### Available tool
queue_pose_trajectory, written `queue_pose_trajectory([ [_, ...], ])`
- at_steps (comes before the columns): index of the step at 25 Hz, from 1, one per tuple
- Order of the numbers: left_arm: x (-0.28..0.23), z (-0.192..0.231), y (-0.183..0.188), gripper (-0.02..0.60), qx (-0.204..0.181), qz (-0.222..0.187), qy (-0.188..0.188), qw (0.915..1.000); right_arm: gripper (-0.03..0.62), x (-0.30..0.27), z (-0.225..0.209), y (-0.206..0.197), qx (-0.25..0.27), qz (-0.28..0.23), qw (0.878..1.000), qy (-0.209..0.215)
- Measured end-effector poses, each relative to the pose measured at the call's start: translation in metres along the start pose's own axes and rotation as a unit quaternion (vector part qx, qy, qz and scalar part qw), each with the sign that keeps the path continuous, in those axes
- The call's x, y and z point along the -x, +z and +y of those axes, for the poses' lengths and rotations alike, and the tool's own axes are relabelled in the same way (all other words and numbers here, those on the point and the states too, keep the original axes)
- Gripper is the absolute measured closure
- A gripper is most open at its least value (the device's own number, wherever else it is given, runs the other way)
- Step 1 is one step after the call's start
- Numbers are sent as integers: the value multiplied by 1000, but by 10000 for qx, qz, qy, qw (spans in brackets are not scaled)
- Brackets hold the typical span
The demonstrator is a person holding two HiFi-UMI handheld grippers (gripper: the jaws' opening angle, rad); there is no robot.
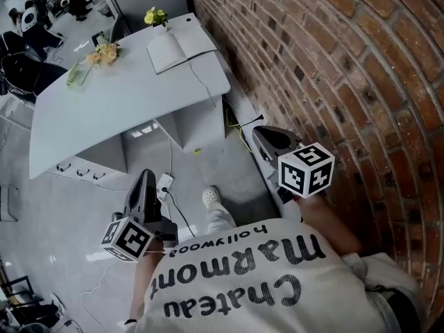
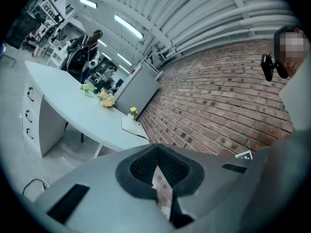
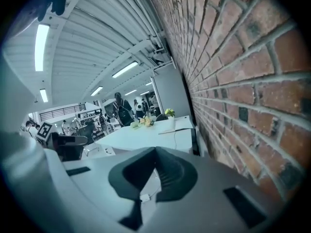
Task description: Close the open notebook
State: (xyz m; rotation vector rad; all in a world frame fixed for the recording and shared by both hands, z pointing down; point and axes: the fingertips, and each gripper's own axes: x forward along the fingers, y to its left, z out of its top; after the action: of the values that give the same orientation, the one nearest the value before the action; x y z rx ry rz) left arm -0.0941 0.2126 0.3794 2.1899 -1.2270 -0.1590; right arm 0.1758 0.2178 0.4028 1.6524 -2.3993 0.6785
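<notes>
White notebook (image 1: pixel 182 49) lies well beyond left gripper (image 1: pixel 145 177) and right gripper (image 1: pixel 261 134).

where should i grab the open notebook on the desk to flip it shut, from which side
Probably the free outer edge of the notebook page farthest from the brick wall, coming in low from the open desk side. It lies flat, fold down the middle, so only the outer edges offer a lip, and the other page sits by the wall, which would cramp that approach.

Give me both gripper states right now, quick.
Left gripper: closed, holding nothing.
Right gripper: closed, holding nothing.
</notes>
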Motion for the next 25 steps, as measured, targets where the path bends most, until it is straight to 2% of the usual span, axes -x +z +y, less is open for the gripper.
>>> queue_pose_trajectory([
  [7,-43,29,42,581,-9,-52,-52,10000,591,-57,-7,30,-161,-38,9999,-34],
  [18,-112,60,111,581,-120,-185,-262,9994,591,-129,-15,92,-20,-187,9997,-122],
  [21,-127,70,121,581,-114,-171,-357,9992,591,-145,-18,98,-45,-190,9996,-197],
  [25,-147,84,118,581,-143,65,-365,9992,591,-163,-28,91,-133,-124,9991,-373],
])
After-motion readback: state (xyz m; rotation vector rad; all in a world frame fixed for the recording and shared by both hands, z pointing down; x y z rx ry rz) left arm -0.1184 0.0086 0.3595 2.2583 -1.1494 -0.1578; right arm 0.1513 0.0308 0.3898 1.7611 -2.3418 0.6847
